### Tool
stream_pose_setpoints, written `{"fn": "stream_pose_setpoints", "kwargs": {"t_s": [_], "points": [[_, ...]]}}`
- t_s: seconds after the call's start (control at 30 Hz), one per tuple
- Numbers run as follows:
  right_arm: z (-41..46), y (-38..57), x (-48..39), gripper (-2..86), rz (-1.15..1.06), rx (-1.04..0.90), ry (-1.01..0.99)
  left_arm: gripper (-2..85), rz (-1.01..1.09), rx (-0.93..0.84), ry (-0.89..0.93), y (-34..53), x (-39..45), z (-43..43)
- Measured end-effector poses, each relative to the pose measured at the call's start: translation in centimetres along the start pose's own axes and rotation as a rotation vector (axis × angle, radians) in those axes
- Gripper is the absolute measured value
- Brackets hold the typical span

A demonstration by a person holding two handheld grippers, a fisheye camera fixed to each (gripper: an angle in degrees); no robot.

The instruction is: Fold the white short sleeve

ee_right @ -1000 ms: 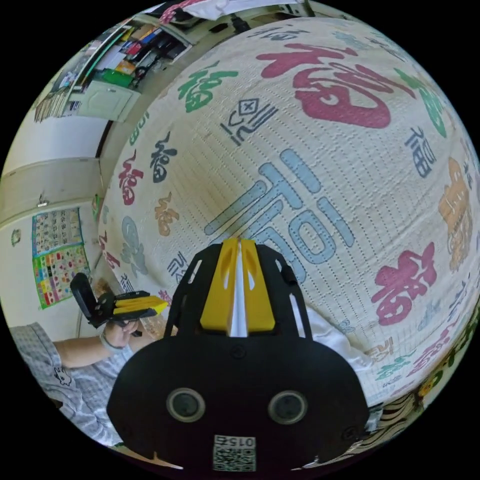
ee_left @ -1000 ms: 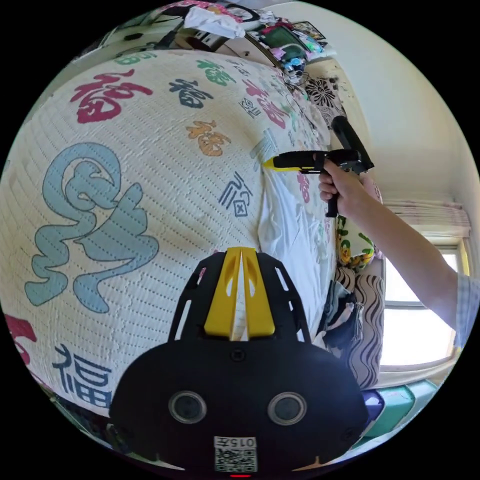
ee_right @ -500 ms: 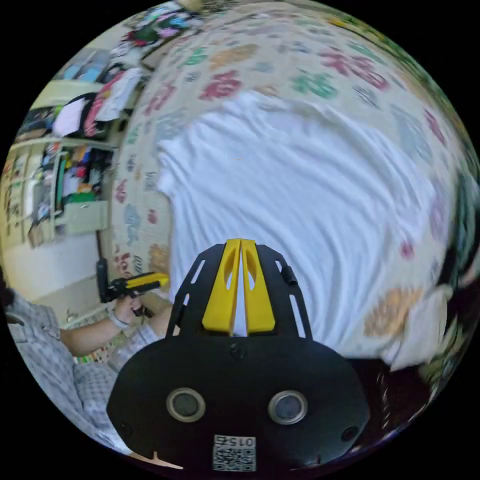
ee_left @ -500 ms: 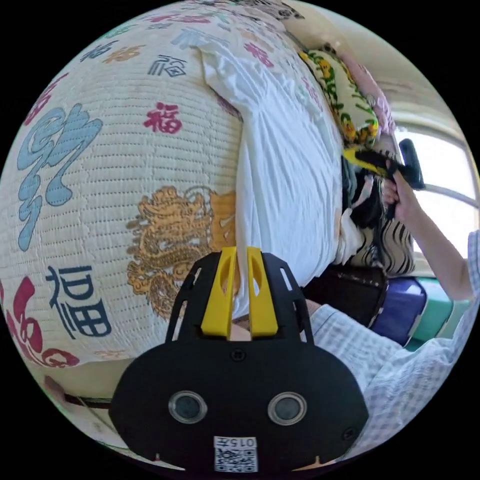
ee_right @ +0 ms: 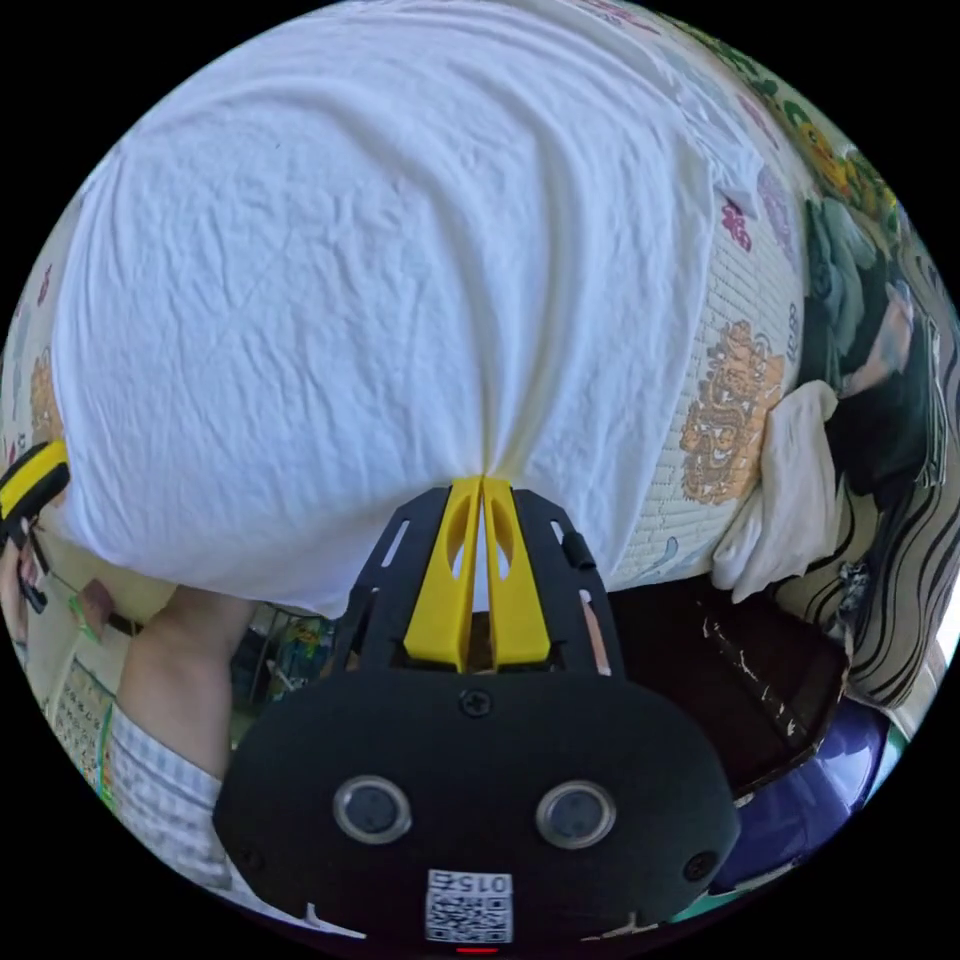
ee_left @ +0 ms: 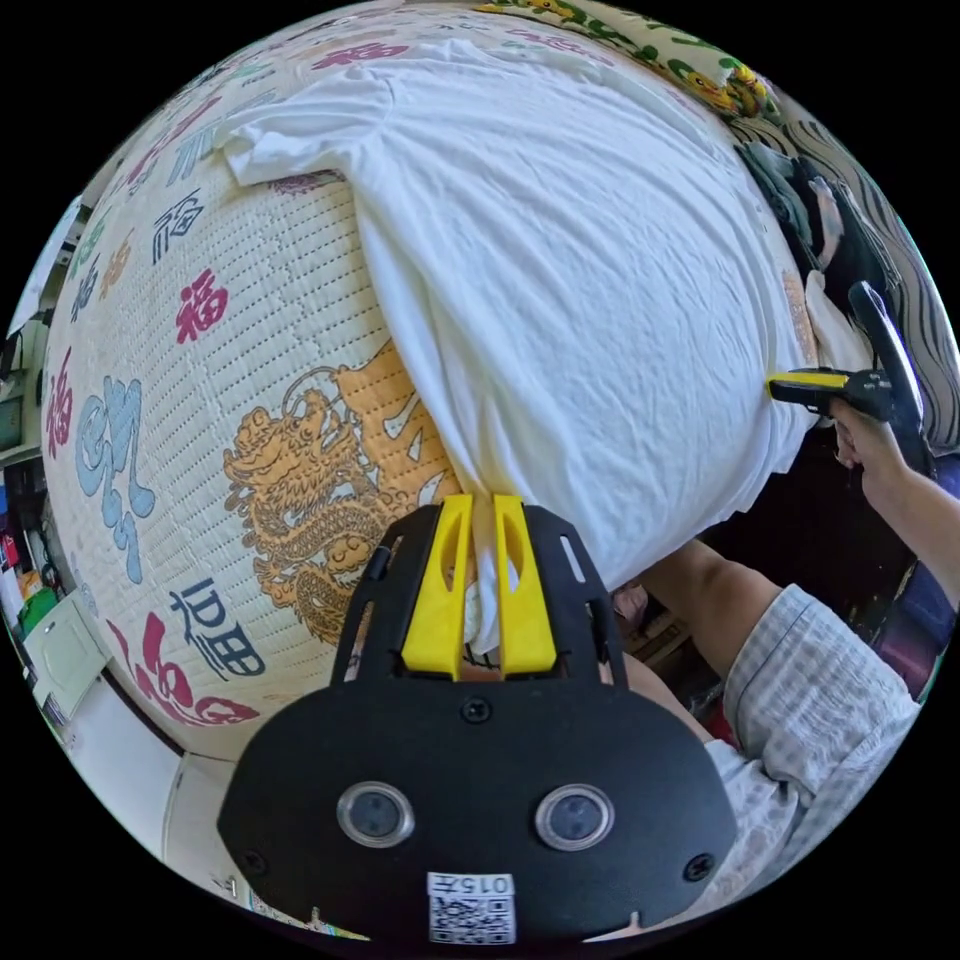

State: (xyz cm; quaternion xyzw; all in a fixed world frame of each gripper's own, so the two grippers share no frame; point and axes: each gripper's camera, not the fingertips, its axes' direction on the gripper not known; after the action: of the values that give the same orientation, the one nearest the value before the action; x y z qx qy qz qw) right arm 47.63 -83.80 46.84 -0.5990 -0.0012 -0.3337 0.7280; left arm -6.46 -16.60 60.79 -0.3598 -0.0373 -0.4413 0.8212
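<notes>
Now the white cotton short-sleeved shirt (ee_left: 560,250) lies spread on the quilted, character-printed bed cover (ee_left: 180,330), its long axis running away from both tools; each is clenched on the near hem: left tool (ee_left: 478,590), right tool (ee_right: 478,560). Judging by this, the fold goes forward, toward the far sleeves.

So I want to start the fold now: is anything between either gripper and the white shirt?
Nothing visible. The left gripper and right gripper each already pinch the hem of the white shirt, which lies spread on the patterned bedspread.
</notes>
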Motion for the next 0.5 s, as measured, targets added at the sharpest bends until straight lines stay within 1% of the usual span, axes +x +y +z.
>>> {"fn": "stream_pose_setpoints", "kwargs": {"t_s": [0.1, 0.13, 0.2, 0.23, 0.27, 0.3, 0.33, 0.37, 0.43, 0.5], "points": [[0.2, 1.5, -0.4, -0.8, -0.046, 0.071, 0.091, 1.9, -0.015, -0.017, 0.011, -0.2, 0.1, -1.3], [0.2, 1.9, -0.3, -0.9, -0.081, 0.077, 0.111, 1.4, 0.013, -0.054, 0.012, -0.4, 0.1, -2.2], [-0.4, 1.9, 1.2, -0.9, -0.141, 0.049, 0.056, 1.1, 0.018, -0.153, 0.048, -0.9, -0.5, -3.8], [-1.7, 1.8, 3.4, -1.0, -0.144, 0.097, -0.058, 1.2, 0.003, -0.143, 0.092, -1.3, -1.2, -5.9], [-3.8, 1.7, 6.3, -1.0, -0.152, 0.214, -0.172, 1.4, -0.007, -0.108, 0.118, -1.5, -1.6, -7.3], [-4.9, 1.5, 7.7, -1.0, -0.149, 0.273, -0.212, 2.0, -0.017, -0.002, 0.153, -2.1, -2.3, -10.4], [-6.8, 0.5, 10.4, -1.0, -0.141, 0.363, -0.257, 2.8, -0.027, 0.107, 0.148, -3.1, -2.9, -13.5], [-8.6, -1.2, 12.6, -0.9, -0.152, 0.422, -0.277, 3.2, -0.033, 0.154, 0.135, -3.8, -3.2, -14.9], [-10.9, -4.4, 14.9, -0.8, -0.207, 0.474, -0.302, 4.4, -0.030, 0.289, 0.108, -8.0, -3.8, -19.2], [-13.0, -7.8, 15.8, -0.4, -0.283, 0.517, -0.332, 4.9, -0.017, 0.352, 0.132, -12.0, -3.7, -20.9]]}}
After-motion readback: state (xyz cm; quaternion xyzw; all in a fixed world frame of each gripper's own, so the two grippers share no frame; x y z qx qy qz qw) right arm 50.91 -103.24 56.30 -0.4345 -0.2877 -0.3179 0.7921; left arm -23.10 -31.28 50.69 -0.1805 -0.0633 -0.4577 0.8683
